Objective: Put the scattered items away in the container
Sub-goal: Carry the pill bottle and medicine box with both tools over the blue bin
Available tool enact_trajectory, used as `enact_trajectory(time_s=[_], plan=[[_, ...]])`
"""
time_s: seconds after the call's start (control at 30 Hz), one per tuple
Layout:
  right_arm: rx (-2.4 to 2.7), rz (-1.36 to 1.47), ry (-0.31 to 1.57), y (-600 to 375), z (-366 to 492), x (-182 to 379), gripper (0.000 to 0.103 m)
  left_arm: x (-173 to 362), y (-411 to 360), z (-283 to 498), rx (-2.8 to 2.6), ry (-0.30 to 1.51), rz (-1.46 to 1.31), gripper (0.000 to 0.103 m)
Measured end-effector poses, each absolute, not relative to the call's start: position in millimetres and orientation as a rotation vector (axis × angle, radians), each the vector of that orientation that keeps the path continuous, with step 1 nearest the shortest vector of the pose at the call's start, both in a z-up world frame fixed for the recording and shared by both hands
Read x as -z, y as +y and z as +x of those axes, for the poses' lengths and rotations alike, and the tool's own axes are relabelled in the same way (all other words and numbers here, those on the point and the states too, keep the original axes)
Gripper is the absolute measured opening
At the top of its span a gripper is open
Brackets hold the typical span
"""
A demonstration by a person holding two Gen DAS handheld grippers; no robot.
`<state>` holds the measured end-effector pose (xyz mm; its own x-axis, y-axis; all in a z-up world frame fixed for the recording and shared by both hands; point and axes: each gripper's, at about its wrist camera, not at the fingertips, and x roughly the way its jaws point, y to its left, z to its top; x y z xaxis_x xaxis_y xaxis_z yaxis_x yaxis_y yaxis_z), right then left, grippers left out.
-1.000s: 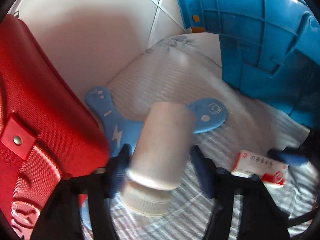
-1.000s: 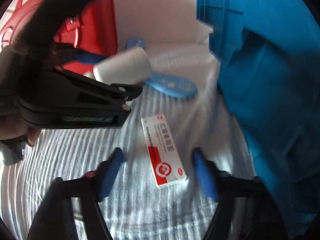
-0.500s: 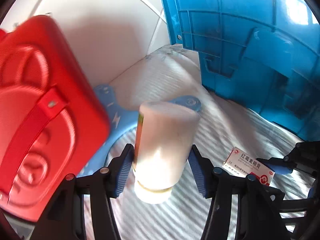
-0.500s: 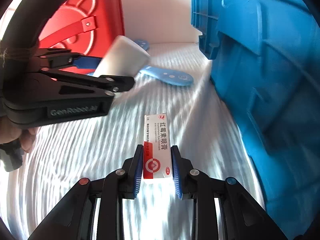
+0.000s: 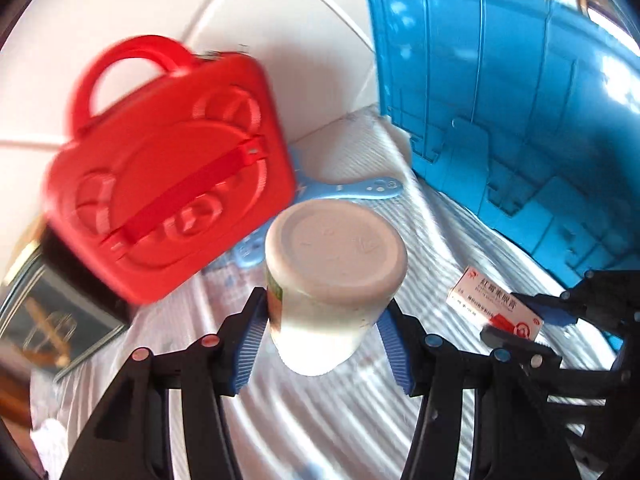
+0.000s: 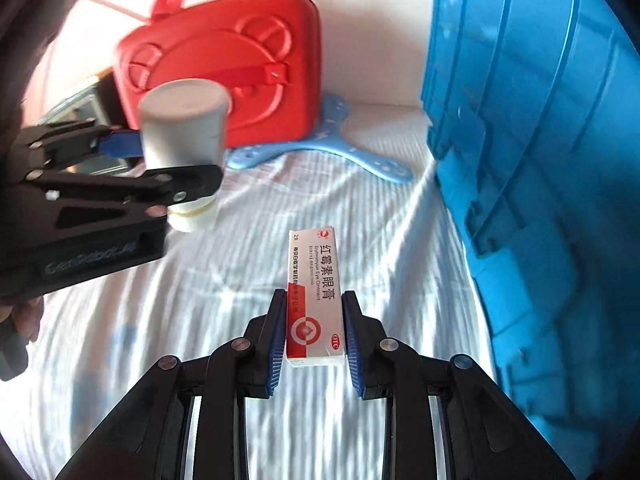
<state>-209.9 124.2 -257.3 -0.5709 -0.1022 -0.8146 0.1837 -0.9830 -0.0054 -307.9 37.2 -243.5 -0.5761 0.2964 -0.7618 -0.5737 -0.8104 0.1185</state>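
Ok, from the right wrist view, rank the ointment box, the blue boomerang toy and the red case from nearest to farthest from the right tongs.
1. Ointment box: clamped between the right tongs, centre of view.
2. Blue boomerang toy: lying on the white cloth ahead, past the box's far end.
3. Red case: upright behind the toy, upper left, by the wall.

Both tools are showing matte black linkage arms. The left gripper (image 5: 320, 344) is wearing ribbed blue pads (image 5: 249, 344), with round screw heads reading pink at 9 o'clock of its frame and blue at 3 o'clock. In the right wrist view, its flat black side plate is carrying faint embossed lettering at about 8 o'clock. The right gripper (image 6: 316, 336) is showing darker blue ribbed pads (image 6: 277, 344) and plain silver rivets along its arms.
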Motion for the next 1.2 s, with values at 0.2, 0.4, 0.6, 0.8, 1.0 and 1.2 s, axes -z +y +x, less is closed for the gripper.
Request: enact_trajectory(time_s=[0.2, 0.4, 0.6, 0.8, 1.0, 1.2], plan=[[2.593, 1.336, 0.176, 112, -182, 214, 0.026, 205, 0, -259, -2.463, 0.456, -1.107, 0.054], [2.533, 1.291, 0.192, 106, -146, 158, 0.026, 171, -26, -217, -2.561, 0.373, -1.174, 0.054], [2.485, 1.223, 0.259, 104, -105, 112, 0.026, 127, -39, -170, -2.633, 0.332, -1.150, 0.054], [2.418, 1.163, 0.307, 106, -63, 86, 0.026, 86, -44, -129, -2.685, 0.279, -1.092, 0.054], [2.354, 1.100, 0.334, 117, -25, 65, 0.026, 61, -43, -90, -2.734, 0.278, -1.074, 0.054], [2.316, 1.030, 0.356, 129, -9, 44, 0.026, 48, -38, -67, -2.773, 0.269, -1.083, 0.054]])
